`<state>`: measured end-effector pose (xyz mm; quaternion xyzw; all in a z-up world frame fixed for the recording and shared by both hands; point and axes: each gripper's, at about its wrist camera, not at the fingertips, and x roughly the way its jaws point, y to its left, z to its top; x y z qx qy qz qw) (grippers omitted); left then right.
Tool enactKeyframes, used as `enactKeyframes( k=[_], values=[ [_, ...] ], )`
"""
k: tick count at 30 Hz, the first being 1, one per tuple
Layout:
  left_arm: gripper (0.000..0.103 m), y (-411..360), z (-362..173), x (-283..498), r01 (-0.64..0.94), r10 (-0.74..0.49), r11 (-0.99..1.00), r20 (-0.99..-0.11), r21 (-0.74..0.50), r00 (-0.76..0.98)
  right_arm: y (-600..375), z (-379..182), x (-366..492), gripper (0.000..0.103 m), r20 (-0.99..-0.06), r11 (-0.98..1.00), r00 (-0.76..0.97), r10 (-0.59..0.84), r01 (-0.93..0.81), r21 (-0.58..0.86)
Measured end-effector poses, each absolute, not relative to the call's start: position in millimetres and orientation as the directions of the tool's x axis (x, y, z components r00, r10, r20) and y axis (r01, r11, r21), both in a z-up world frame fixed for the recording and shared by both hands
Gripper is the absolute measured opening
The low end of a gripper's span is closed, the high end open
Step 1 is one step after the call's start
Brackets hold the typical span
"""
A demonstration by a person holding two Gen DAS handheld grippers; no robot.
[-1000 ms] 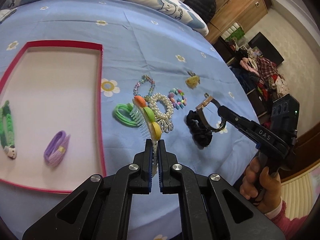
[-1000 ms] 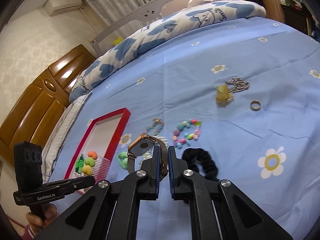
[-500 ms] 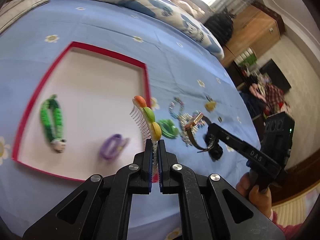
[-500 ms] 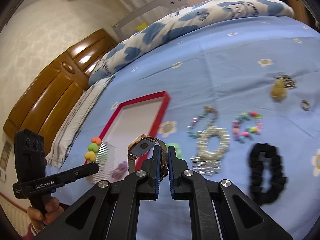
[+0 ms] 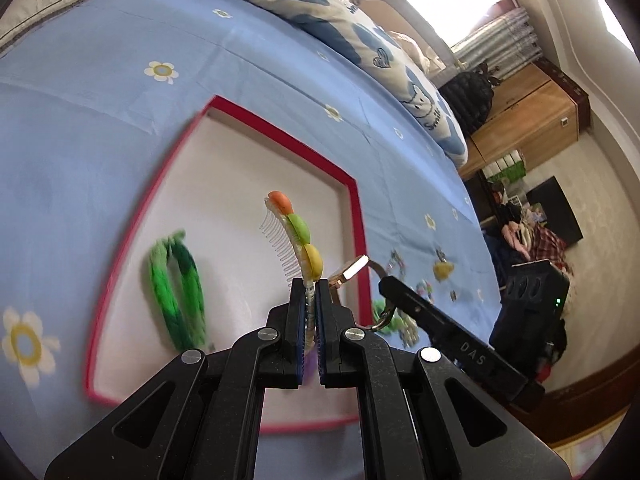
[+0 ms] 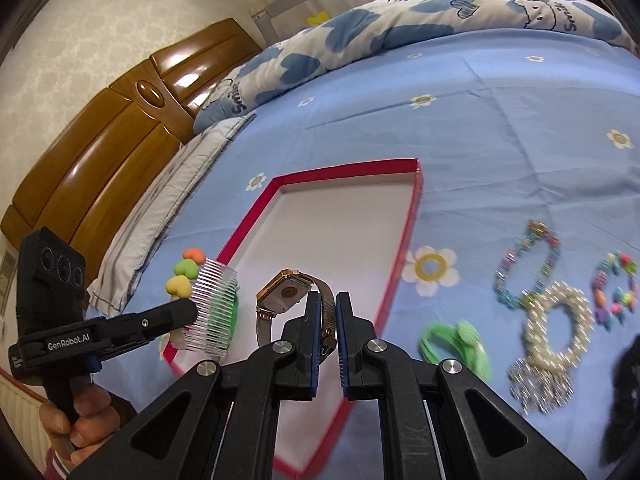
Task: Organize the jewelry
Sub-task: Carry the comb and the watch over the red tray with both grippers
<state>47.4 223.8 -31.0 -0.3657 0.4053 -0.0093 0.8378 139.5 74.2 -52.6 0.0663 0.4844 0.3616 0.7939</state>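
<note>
Left wrist view: your left gripper (image 5: 308,300) has its jaws clamped on the comb (image 5: 294,236) above the red-rimmed tray (image 5: 356,216); your right gripper (image 6: 327,312) pinches the watch (image 6: 286,292) band over the tray's edge.

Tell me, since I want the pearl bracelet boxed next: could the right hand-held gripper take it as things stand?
Probably not yet. The right hand-held gripper is shut on the watch, so its jaws are occupied. The pearl bracelet lies uncovered on the bedsheet, outside the box.
</note>
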Motion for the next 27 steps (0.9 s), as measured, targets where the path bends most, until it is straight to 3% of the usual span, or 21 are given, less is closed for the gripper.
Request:
enactKeyframes(
  k=[17, 27],
  values=[
    [0.004, 256, -75, 83, -0.360, -0.307, 0.708, -0.724, -0.608, 0.618, 115, -92, 183, 0.007, -0.799, 0.763, 0.206, 0.565, -0.499, 0.411],
    [0.018, 261, -82, 74, -0.407, -0.273, 0.717, -0.765, -0.566, 0.584, 120, -92, 181, 0.012, -0.809, 0.757, 0.203, 0.552, -0.528, 0.384]
  ],
)
